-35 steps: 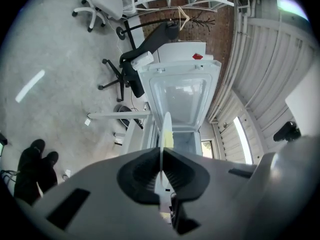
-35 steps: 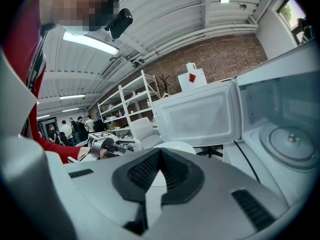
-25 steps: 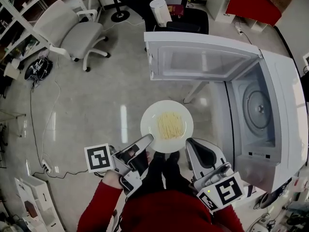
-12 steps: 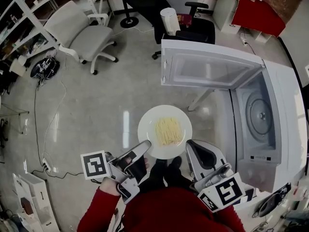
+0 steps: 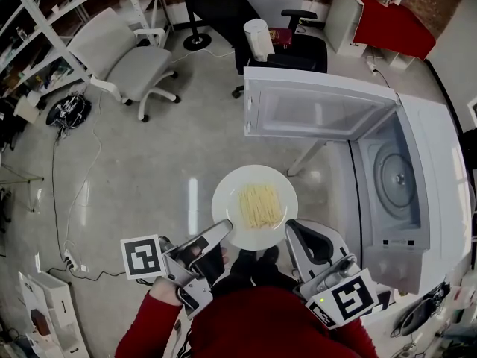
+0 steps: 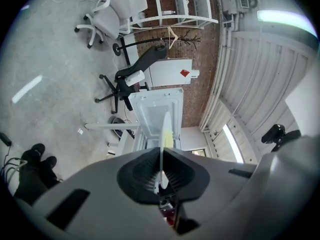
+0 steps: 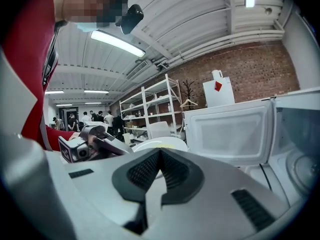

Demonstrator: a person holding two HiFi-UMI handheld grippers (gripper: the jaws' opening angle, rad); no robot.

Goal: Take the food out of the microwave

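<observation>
Head view: a round white plate (image 5: 226, 192) carrying a flat heap of pale yellow noodles (image 5: 259, 206) hangs over the grey floor at the middle of the frame. It is outside the white microwave (image 5: 441, 162) at the right. The microwave's white door (image 5: 320, 109) stands swung open toward the upper middle, and the round turntable (image 5: 399, 177) shows in the cavity.

The left tool (image 5: 223, 228) is clamped on the plate's lower-left rim. In the left gripper view the plate (image 6: 165, 129) runs edge-on between the 2 jaws of the left tool (image 6: 161, 171), which press it from both sides.

The right tool (image 5: 291, 227) sits at the plate's lower-right rim. In the right gripper view the right tool (image 7: 159, 156) has its 2 jaws together with nothing between them, and the plate (image 7: 160, 144) lies just beyond their tips. I cannot tell whether they touch.

A pale grey office chair (image 5: 123, 54) stands at the upper left.
</observation>
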